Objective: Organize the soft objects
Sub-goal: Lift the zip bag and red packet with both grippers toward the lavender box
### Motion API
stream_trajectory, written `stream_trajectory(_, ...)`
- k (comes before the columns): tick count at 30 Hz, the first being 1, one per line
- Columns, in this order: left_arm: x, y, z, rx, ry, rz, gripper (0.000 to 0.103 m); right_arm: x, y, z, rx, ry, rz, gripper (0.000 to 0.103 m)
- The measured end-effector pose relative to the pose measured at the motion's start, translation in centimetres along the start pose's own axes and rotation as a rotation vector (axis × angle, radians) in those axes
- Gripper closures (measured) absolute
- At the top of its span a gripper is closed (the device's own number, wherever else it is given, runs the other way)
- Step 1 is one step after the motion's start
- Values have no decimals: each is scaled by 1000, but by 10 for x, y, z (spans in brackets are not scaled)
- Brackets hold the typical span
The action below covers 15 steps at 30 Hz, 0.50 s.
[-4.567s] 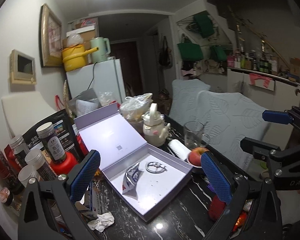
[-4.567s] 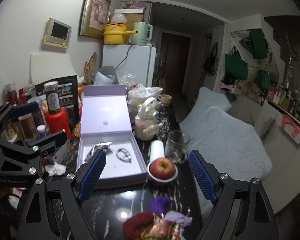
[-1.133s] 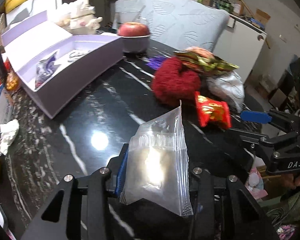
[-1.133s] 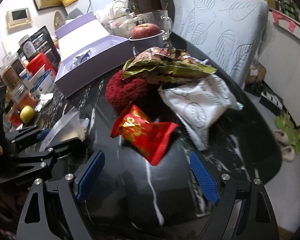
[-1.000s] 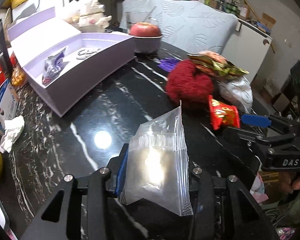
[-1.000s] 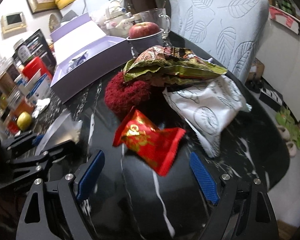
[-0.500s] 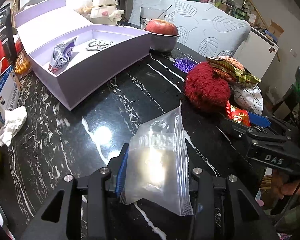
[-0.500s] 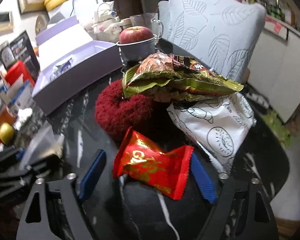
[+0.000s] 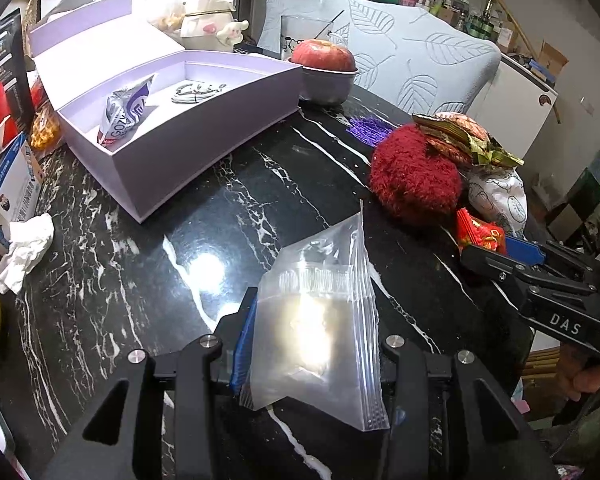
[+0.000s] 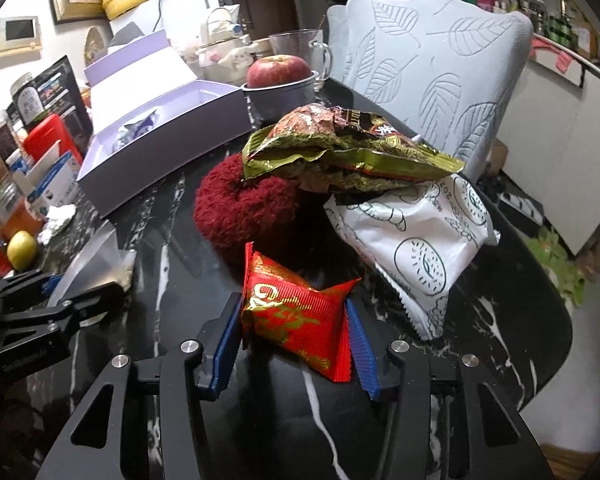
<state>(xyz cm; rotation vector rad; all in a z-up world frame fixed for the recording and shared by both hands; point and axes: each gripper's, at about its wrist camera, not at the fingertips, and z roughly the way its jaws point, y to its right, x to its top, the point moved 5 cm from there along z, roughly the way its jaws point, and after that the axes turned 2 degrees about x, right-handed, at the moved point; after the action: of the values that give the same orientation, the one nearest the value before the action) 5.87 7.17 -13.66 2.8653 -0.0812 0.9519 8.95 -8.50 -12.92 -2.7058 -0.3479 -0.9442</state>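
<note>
My left gripper (image 9: pixel 316 344) is shut on a clear zip bag (image 9: pixel 320 320), which it holds just above the black marble table (image 9: pixel 228 216). In the right wrist view my right gripper (image 10: pixel 294 340) has a red snack packet (image 10: pixel 300 312) between its blue pads. Its jaws are closing and both pads touch the packet's sides. Just beyond lie a fluffy dark-red ball (image 10: pixel 240 208), a green-gold snack bag (image 10: pixel 340 152) on top of it, and a white printed packet (image 10: pixel 416 232). The open lilac box (image 9: pixel 204 140) holds a small silver-purple sachet (image 9: pixel 124 112).
A bowl with an apple (image 9: pixel 324 56) stands behind the box. A crumpled tissue (image 9: pixel 24 248), cartons and jars crowd the table's left edge. A leaf-pattern chair back (image 10: pixel 428 60) rises behind the table. A person's hand (image 9: pixel 588 376) holds the right gripper.
My right gripper has moved forward over the red packet and its jaws have come in from wide apart onto the packet's sides. The left gripper still holds the zip bag.
</note>
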Motion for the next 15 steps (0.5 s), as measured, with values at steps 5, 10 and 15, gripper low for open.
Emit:
stream_trajectory(5, -3, 5, -7, 4, 12, 8, 62, -6, -4, -5, 43, -6, -4, 54)
stream_trajectory(10, -6, 7, -18, 15, 32, 9, 62, -13, -13, -11, 88, -10, -21, 54)
stream_trajectory(15, -9, 7, -30, 33, 53, 0, 62, -17, -26, -19, 150, -5, -55, 54)
